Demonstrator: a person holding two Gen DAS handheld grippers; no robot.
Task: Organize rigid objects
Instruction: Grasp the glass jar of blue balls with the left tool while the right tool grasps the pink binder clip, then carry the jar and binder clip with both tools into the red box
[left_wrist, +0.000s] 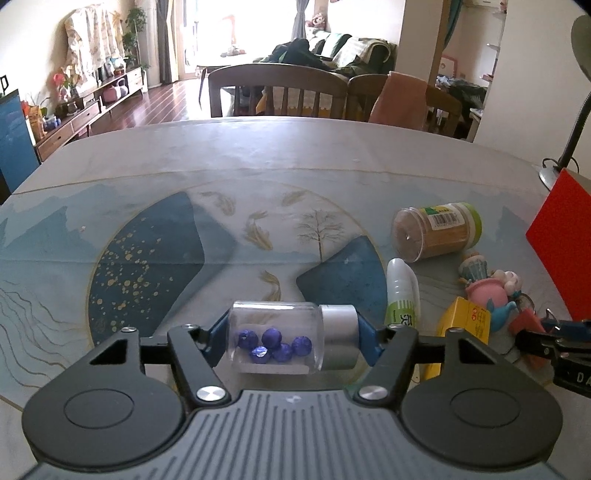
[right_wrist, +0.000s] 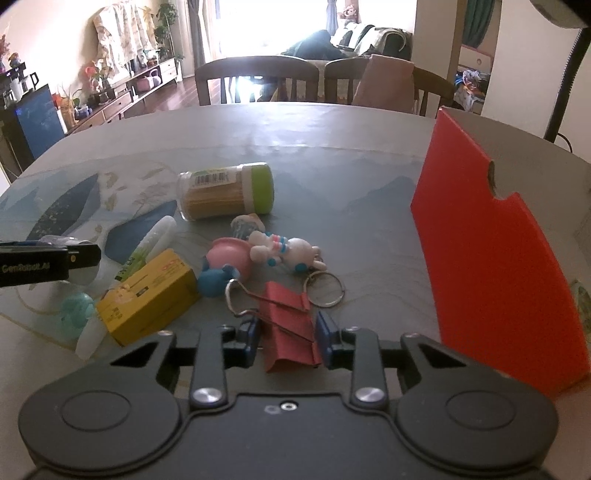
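The left gripper (left_wrist: 293, 341) is clamped endwise on a small clear jar (left_wrist: 275, 338) lying on its side, one blue pad on the glass base and the other on its silver cap (left_wrist: 340, 338), with blue foil balls (left_wrist: 275, 345) loose inside. The right gripper (right_wrist: 287, 341) has its blue pads against both sides of a red binder clip (right_wrist: 290, 325), grasping it at the near edge of the table (right_wrist: 332, 129). Beyond the clip lie a key ring (right_wrist: 325, 290) with a white rabbit charm (right_wrist: 291, 253), a pink and blue toy (right_wrist: 225, 264), a yellow box (right_wrist: 147, 295), a white tube (left_wrist: 400, 291) and, farther toward the table's middle, a toothpick jar with a green lid (right_wrist: 225, 190) on its side. A red box (right_wrist: 491, 251) stands open at the right edge, probably the place for everything. The jar is smooth and round, held only by its ends, so it could roll or slip out if the grip slackens. The clip's wire handle (right_wrist: 236, 295) lies just beside the blue toy, and the key ring sits close by the clip; lifting could snag and drag either one. The two grippers work close together and might collide.
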